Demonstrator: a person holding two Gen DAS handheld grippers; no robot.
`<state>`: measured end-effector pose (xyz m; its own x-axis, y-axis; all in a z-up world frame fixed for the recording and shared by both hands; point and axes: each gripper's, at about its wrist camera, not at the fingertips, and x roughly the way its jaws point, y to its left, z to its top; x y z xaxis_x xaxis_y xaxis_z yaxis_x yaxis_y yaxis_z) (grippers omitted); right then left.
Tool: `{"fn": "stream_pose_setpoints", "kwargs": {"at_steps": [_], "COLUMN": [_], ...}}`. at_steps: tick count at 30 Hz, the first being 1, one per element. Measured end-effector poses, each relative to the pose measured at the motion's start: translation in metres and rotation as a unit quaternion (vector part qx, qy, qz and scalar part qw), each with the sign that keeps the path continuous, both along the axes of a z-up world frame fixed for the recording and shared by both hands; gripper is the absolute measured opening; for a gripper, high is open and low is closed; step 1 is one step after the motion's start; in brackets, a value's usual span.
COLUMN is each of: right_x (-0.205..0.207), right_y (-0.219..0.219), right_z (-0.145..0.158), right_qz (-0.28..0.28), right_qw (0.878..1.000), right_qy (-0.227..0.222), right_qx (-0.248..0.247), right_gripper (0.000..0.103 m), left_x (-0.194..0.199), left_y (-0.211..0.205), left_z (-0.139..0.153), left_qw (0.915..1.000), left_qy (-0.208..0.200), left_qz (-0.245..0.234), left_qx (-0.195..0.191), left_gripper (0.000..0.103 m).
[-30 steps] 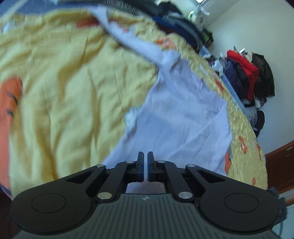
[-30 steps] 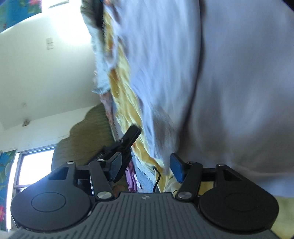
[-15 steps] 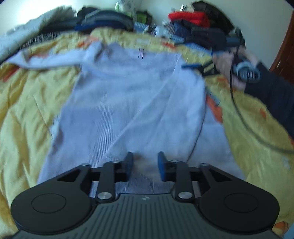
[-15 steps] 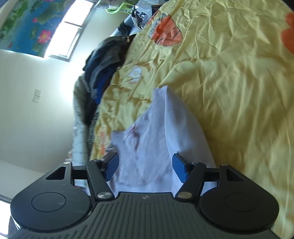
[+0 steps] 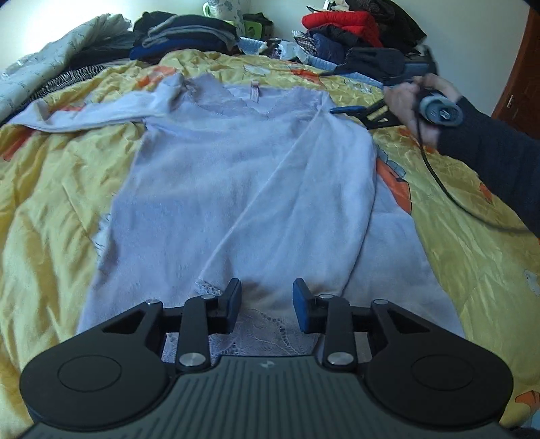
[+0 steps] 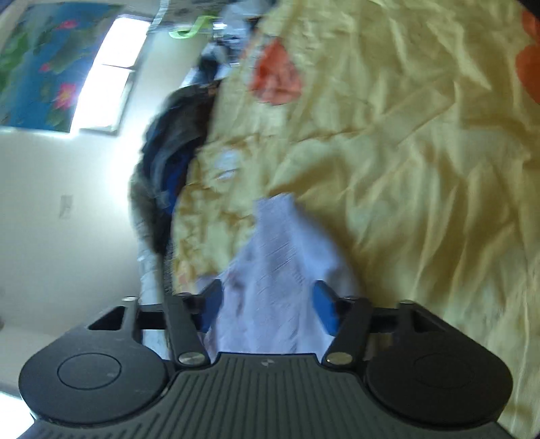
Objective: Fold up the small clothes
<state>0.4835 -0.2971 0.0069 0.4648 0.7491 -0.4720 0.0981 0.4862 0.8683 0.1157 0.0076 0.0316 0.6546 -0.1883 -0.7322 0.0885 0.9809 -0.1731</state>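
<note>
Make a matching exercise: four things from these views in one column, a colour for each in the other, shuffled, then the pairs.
Things:
1. top
2. bedspread
3. folded garment on the far right pile
4. sleeve on the person's arm

Colours:
A. red
B. yellow with orange patches
C. dark navy
D. pale lilac

Pairs: 1-D, 2-B, 3-A, 4-C

A yellow bedspread [image 5: 60, 189] with orange patches covers the bed. Along its far edge lies a pile of dark folded clothes [image 5: 189, 32], and to the right of it a heap with a red garment [image 5: 341, 22] on top. A pale crumpled blanket [image 5: 67, 44] sits at the far left corner. A brown wooden door [image 5: 519, 77] stands at the right. In the right wrist view a bright window [image 6: 108, 77] adjoins a blue flowered curtain [image 6: 37, 67], and a green hanger [image 6: 189, 30] shows near the top.
</note>
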Motion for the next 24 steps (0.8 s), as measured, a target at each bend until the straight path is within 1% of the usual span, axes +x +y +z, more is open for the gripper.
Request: {"fn": "stream_pose_setpoints", "kwargs": {"at_steps": [1, 2, 3, 4, 6, 7, 8, 10, 11, 13, 14, 15, 16, 17, 18, 19, 20, 21, 23, 24], "right_x": [-0.009, -0.018, -0.025, -0.031, -0.035, -0.035, -0.035, -0.034, -0.033, -0.033, -0.037, -0.045, -0.054, -0.066, -0.079, -0.09, -0.102, -0.113, -0.129, -0.133], "right_y": [0.004, 0.01, 0.014, 0.017, 0.02, 0.019, 0.015, 0.007, 0.006, 0.011, 0.016, 0.024, 0.033, 0.042, 0.053, 0.062, 0.073, 0.084, 0.101, 0.107], "right_z": [0.005, 0.008, 0.01, 0.011, 0.004, -0.003, -0.011, -0.019, -0.019, -0.013, -0.006, 0.004, 0.013, 0.021, 0.026, 0.028, 0.028, 0.028, 0.021, 0.014], "right_qz": [0.021, 0.043, 0.058, 0.066, 0.072, 0.067, 0.062, 0.043, 0.041, 0.04, 0.037, 0.043, 0.063, 0.088, 0.12, 0.147, 0.175, 0.197, 0.227, 0.236], "right_qw": [1.0, 0.999, 0.998, 0.996, 0.994, 0.993, 0.995, 0.998, 0.998, 0.996, 0.995, 0.992, 0.99, 0.987, 0.984, 0.98, 0.975, 0.967, 0.946, 0.938], "right_qy": [-0.011, -0.017, -0.021, -0.026, -0.024, -0.016, -0.014, -0.009, -0.003, -0.002, -0.007, -0.02, -0.039, -0.057, -0.07, -0.076, -0.082, -0.091, -0.115, -0.117], "right_qx": [0.0, -0.009, -0.025, -0.045, -0.081, -0.092, -0.081, -0.053, -0.052, -0.076, -0.098, -0.116, -0.123, -0.118, -0.109, -0.106, -0.114, -0.135, -0.198, -0.227], "right_gripper": [0.07, 0.069, 0.069, 0.069, 0.07, 0.063, 0.058, 0.055, 0.055, 0.055, 0.061, 0.059, 0.062, 0.066, 0.07, 0.072, 0.071, 0.071, 0.071, 0.069], "left_x": [-0.003, -0.005, -0.006, -0.005, 0.001, 0.004, 0.0, -0.002, -0.002, -0.002, -0.001, -0.001, -0.003, -0.004, -0.007, -0.008, -0.008, -0.007, -0.01, -0.01], "left_y": [0.0, 0.0, -0.001, -0.003, -0.004, -0.005, -0.008, -0.014, -0.014, -0.015, -0.014, -0.012, -0.01, -0.009, -0.008, -0.008, -0.007, -0.007, -0.007, -0.007], "left_z": [0.005, 0.007, 0.009, 0.007, -0.004, -0.009, -0.012, -0.016, -0.017, -0.017, -0.015, -0.013, -0.011, -0.009, -0.007, -0.007, -0.009, -0.012, -0.015, -0.016], "left_qw": [0.9999, 0.9996, 0.9993, 0.9993, 0.9996, 0.9994, 0.9989, 0.9977, 0.9978, 0.9979, 0.998, 0.9984, 0.9988, 0.999, 0.9988, 0.9985, 0.9984, 0.9984, 0.9981, 0.998], "left_qy": [-0.015, -0.026, -0.033, -0.031, 0.001, 0.014, 0.0, -0.008, -0.01, -0.01, -0.006, -0.003, -0.002, -0.004, -0.007, -0.008, -0.003, 0.003, -0.006, -0.009], "left_qz": [-0.002, -0.007, -0.013, -0.017, -0.014, -0.014, -0.02, -0.027, -0.024, -0.021, -0.02, -0.016, -0.012, -0.011, -0.011, -0.012, -0.013, -0.014, -0.017, -0.02], "left_qx": [0.005, 0.007, 0.009, 0.012, 0.024, 0.028, 0.042, 0.062, 0.061, 0.06, 0.059, 0.054, 0.047, 0.044, 0.047, 0.052, 0.055, 0.055, 0.058, 0.06], "left_gripper": [0.036, 0.044, 0.055, 0.06, 0.062, 0.062, 0.063, 0.063, 0.064, 0.065, 0.065, 0.065, 0.065, 0.065, 0.065, 0.065, 0.065, 0.065, 0.068, 0.07]}}
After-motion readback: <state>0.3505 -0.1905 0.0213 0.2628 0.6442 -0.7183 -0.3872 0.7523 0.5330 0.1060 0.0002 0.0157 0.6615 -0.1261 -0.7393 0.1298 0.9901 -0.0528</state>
